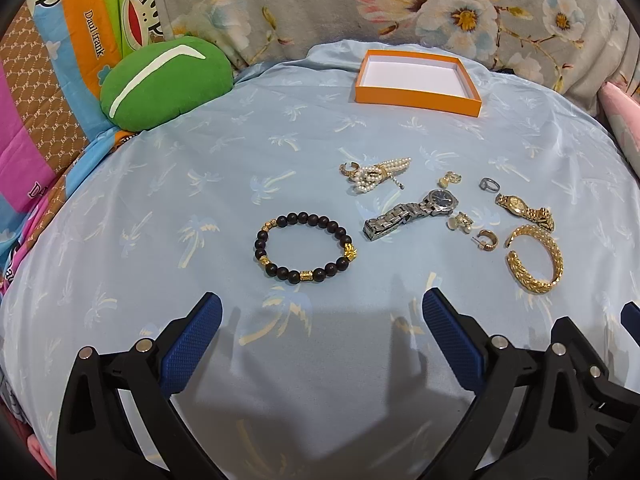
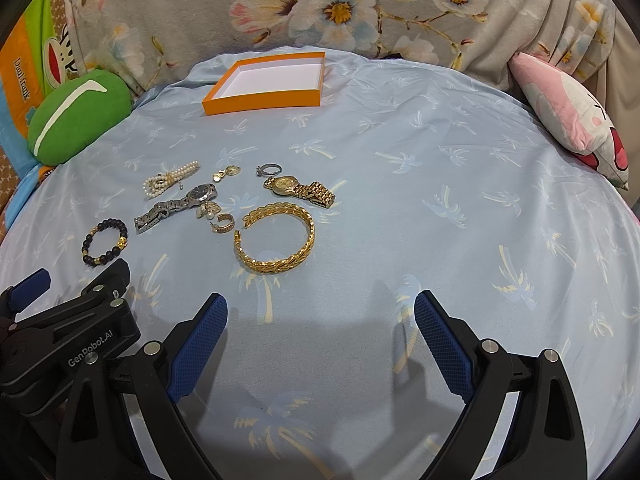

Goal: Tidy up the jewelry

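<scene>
On the bed (image 1: 160,208) the box (image 1: 416,98) lay at the back, well apart from the jewelry nearer the front. The bead bracelet (image 1: 306,247) lay leftmost, the link watch (image 1: 412,214) to its right, the pearl piece (image 1: 378,174) behind that watch. Farther right lay the ring (image 1: 490,185), the second watch (image 1: 524,208) and, in front of it, the cuff bangle (image 1: 536,258). A cushion (image 1: 164,84) sat at the back left.

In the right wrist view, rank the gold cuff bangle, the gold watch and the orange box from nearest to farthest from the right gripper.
From the right gripper, jaws open:
1. Gold cuff bangle, just ahead, slightly left.
2. Gold watch, behind the bangle.
3. Orange box, at the far edge of the blue cloth, empty.
</scene>
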`<state>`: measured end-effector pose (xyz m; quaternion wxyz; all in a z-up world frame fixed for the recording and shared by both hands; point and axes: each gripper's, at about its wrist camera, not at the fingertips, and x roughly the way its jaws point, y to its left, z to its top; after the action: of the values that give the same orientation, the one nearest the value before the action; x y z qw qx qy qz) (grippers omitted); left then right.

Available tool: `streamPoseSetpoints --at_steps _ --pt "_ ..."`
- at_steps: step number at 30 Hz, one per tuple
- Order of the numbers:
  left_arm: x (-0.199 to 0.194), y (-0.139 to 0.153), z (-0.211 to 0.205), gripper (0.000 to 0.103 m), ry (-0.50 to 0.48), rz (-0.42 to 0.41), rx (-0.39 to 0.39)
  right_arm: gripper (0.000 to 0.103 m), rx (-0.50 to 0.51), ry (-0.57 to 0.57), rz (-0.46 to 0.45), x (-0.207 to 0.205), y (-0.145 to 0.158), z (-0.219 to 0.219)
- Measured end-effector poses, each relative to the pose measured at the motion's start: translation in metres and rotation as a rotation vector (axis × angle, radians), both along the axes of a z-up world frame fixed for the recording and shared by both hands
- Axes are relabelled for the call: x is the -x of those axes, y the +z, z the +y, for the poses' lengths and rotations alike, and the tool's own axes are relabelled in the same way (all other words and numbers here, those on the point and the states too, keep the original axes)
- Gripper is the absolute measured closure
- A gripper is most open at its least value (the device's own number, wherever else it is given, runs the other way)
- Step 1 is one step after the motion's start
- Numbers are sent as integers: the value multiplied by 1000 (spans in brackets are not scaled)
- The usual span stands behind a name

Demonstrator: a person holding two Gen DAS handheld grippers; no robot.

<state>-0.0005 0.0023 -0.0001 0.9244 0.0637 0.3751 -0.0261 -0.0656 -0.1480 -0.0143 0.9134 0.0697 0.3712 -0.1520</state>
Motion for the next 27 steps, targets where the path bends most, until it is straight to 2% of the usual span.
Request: streamPoseSetpoints --at_steps 5,10,12,18,22,27 --pt "2 3 3 5 8 -17 18 10 -6 9 3 0 0 2" --pt "-1 2 24 5 34 10 103 10 -29 28 10 0 -2 -3" --pt "-2 1 33 5 27 28 126 10 -25 32 13 -5 -2 -3" --pt "-3 1 53 5 17 22 121 10 -19 49 22 -26 -2 -1" --pt "-6 -3 68 5 26 56 190 10 -32 57 30 -40 -3 -2" --pt "-8 -5 70 5 31 64 216 15 -43 64 46 -49 -7 -2"
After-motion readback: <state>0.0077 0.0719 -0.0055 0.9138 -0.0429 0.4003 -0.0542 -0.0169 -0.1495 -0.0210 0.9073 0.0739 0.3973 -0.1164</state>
